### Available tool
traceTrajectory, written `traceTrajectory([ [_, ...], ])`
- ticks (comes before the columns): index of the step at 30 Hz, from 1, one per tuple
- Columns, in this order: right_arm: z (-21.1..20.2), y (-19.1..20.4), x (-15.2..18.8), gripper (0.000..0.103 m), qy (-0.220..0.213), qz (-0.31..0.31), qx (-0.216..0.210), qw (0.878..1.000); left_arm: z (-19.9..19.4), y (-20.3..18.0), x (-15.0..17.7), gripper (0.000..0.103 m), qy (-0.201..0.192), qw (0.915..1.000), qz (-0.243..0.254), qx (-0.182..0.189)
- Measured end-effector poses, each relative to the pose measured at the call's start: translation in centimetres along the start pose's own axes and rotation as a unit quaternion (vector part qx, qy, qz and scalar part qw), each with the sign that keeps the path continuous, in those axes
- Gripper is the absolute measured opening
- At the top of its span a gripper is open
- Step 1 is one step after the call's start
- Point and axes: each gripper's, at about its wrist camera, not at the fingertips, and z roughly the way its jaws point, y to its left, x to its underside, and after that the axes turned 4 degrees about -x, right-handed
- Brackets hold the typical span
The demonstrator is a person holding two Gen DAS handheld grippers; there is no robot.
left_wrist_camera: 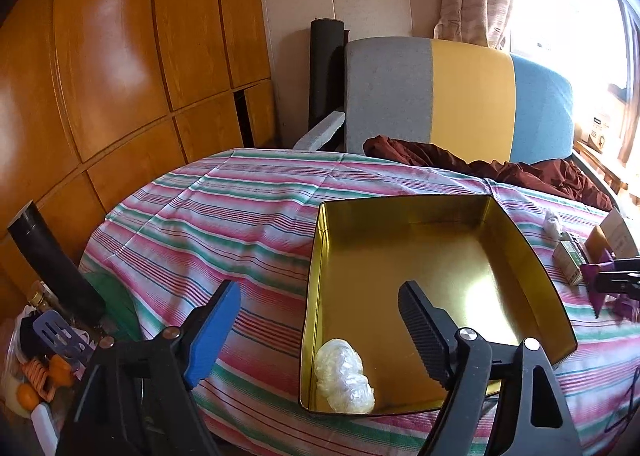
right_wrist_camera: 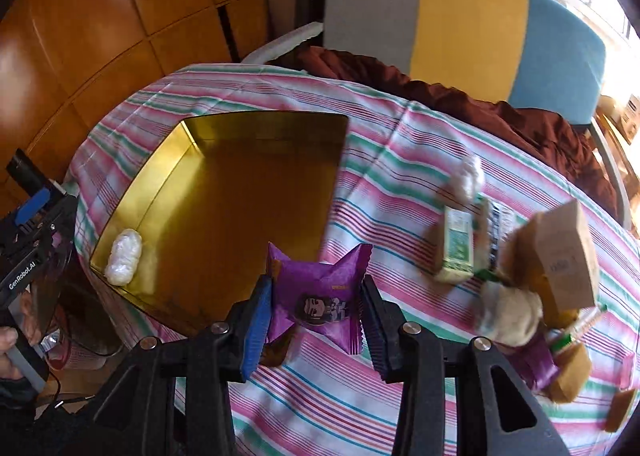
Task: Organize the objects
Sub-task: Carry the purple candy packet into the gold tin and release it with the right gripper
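A gold metal tin lies open on the striped tablecloth; it also shows in the right wrist view. A white wrapped lump lies in its near left corner, also seen in the right wrist view. My left gripper is open and empty, above the tin's near left edge. My right gripper is shut on a purple snack packet, held above the cloth just right of the tin. The right gripper and its packet show at the right edge of the left wrist view.
A pile of small boxes and packets lies at the right: a green-white box, a brown carton, a white lump, a pale lump. A striped chair with maroon cloth stands behind. Clutter lies below the left edge.
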Motion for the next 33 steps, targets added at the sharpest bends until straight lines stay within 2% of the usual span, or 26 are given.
traceTrajectory([
  [3, 2.0, 2.5, -1.4, 0.042, 0.009, -0.012, -0.04, 0.999, 0.3, 0.5, 0.3, 0.082, 0.006, 1.0, -0.005, -0.005],
  [10, 6.9, 7.9, -2.6, 0.043, 0.047, -0.029, -0.1, 0.993, 1.2, 2.6, 0.9, 0.087, 0.018, 0.999, -0.035, -0.022],
  [13, 8.9, 9.2, -2.3, 0.045, 0.064, -0.019, -0.163, 0.984, 1.5, 3.5, 1.2, 0.089, 0.022, 0.9982, -0.042, -0.036],
  [15, 9.7, 9.7, -2.0, 0.047, 0.068, -0.013, -0.18, 0.981, 1.8, 4.2, 1.4, 0.092, 0.027, 0.9975, -0.052, -0.039],
  [17, 10.0, 9.9, -1.4, 0.048, 0.071, -0.016, -0.179, 0.981, 2.0, 4.9, 1.5, 0.096, 0.03, 0.9967, -0.064, -0.041],
  [21, 8.6, 9.4, -0.4, 0.048, 0.055, -0.022, -0.158, 0.986, 2.2, 5.4, 1.6, 0.097, 0.032, 0.9957, -0.072, -0.048],
  [27, 5.3, 8.1, 1.1, 0.058, 0.005, -0.031, -0.081, 0.996, 2.3, 4.4, 1.6, 0.097, 0.035, 0.9969, -0.058, -0.04],
  [33, 2.8, 5.5, 2.1, 0.072, -0.04, -0.001, -0.046, 0.998, 1.9, 1.5, 1.4, 0.098, 0.034, 0.999, -0.025, -0.013],
])
